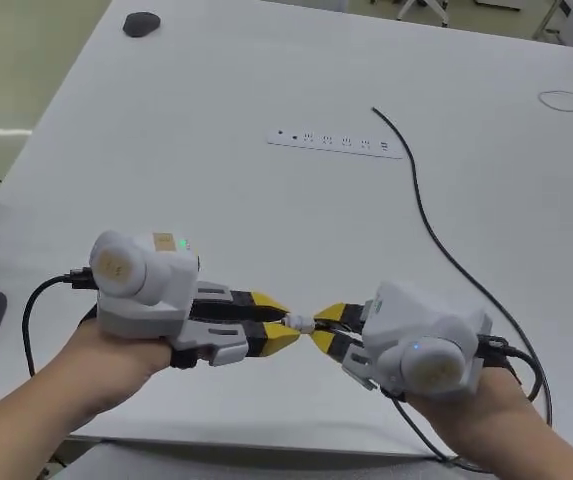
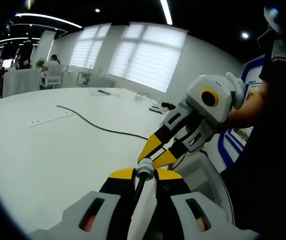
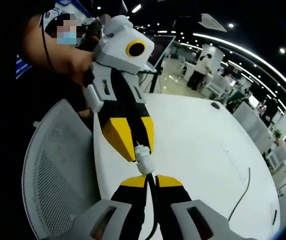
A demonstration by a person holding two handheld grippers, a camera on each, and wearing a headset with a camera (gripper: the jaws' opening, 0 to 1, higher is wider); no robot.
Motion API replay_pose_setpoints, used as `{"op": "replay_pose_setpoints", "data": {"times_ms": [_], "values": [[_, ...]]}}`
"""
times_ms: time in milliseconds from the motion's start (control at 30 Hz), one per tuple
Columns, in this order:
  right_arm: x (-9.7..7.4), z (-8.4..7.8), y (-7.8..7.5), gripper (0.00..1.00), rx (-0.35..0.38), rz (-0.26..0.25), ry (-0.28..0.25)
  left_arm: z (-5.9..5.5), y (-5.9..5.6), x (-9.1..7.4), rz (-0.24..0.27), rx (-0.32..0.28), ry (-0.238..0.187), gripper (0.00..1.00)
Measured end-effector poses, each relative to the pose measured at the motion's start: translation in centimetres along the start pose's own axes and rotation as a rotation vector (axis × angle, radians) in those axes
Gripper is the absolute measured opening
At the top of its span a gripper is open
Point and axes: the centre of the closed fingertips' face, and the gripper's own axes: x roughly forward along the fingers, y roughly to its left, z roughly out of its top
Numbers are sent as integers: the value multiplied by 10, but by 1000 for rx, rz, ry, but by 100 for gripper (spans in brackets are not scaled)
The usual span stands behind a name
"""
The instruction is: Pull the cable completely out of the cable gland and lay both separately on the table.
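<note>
The pulling-out step is judged to be in hand. The gland is clenched in the left tool, and the cable appears gripped by the right tool. Both are held level, tip to tip, above the near edge of the counter. A straight pull apart is called for next.

Two grippers, one cable gland

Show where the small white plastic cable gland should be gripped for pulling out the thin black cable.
Grip the small white cable gland across its short round body, coming end-on from the side away from the thin black cable. The left gripper seems to pinch it so, while the right gripper has the cable between its jaws, favouring a straight pull.
</note>
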Motion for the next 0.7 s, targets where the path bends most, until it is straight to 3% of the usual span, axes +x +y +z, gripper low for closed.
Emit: {"op": "replay_pose_setpoints", "data": {"times_ms": [300,700], "values": [[-1,-1,-2,0,43,-19,-13,0,-2,0,4,25,-3,15],[-2,-15,-12,0,251,-30,-28,3,0,0,14,37,-14,15]]}}
